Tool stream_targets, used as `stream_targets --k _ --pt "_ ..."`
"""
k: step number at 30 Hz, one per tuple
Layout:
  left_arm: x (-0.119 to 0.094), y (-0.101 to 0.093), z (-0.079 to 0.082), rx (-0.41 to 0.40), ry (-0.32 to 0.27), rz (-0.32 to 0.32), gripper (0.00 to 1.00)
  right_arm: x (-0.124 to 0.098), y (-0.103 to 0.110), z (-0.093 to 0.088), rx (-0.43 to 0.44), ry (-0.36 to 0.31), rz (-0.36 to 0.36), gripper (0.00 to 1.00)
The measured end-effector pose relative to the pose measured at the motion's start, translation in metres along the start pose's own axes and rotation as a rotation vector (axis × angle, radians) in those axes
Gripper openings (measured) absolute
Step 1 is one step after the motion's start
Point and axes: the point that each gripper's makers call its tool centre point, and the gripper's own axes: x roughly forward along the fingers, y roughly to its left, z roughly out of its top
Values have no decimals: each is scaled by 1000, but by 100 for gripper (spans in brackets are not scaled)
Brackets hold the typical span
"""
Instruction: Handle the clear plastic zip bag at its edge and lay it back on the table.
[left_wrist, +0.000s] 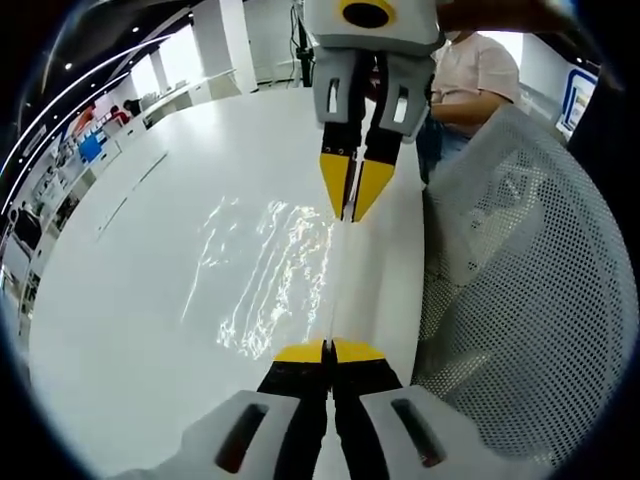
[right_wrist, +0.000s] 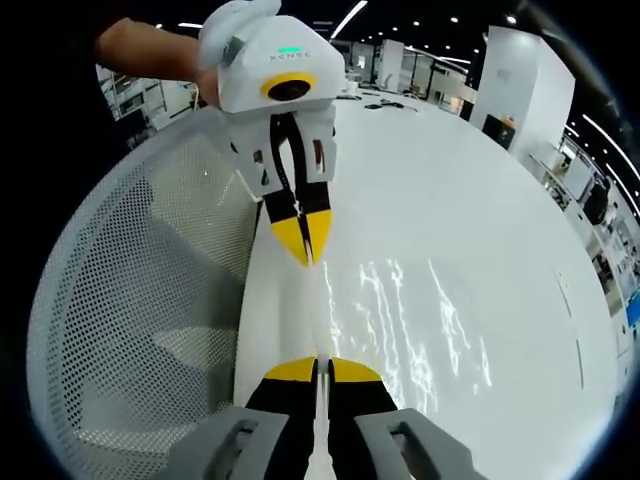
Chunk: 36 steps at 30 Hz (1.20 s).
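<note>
The clear plastic zip bag (left_wrist: 270, 280) is stretched nearly flat over the white table (left_wrist: 120, 300), showing mostly as crinkled glints on the surface; in the right gripper view the same sheen (right_wrist: 410, 320) spreads to the right of the jaws. Its near edge runs as a thin line between the 2 grippers, and that line is the bag's long axis here — each gripper looks straight along it at the other.

The left gripper (left_wrist: 328, 352) has its yellow-tipped jaws pressed together on one end of that edge. The right gripper (left_wrist: 356, 190) faces it from the far end, jaws likewise closed to a point on the edge; from its own camera the right gripper's tips (right_wrist: 318, 370) meet with the film between them, and the left gripper (right_wrist: 303, 240) hangs opposite, held by a person's hand (right_wrist: 150, 50).

The bag body lies to the table side of the held edge, while a white mesh basket (left_wrist: 520, 280) sits on the other side, just beside the table's rim. My read: neither gripper is nearer — both hold the edge, so laying it down calls for lowering both ends together toward the table side, away from the basket.
</note>
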Motion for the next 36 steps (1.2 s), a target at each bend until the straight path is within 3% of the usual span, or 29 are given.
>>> stream_targets --k 11,36 --pt "0 1 -2 0 5 1 0 -5 -3 -13 8 11 -6 0" --pt "0 -1 -2 -7 19 0 0 -10 1 -21 29 9 -15 0"
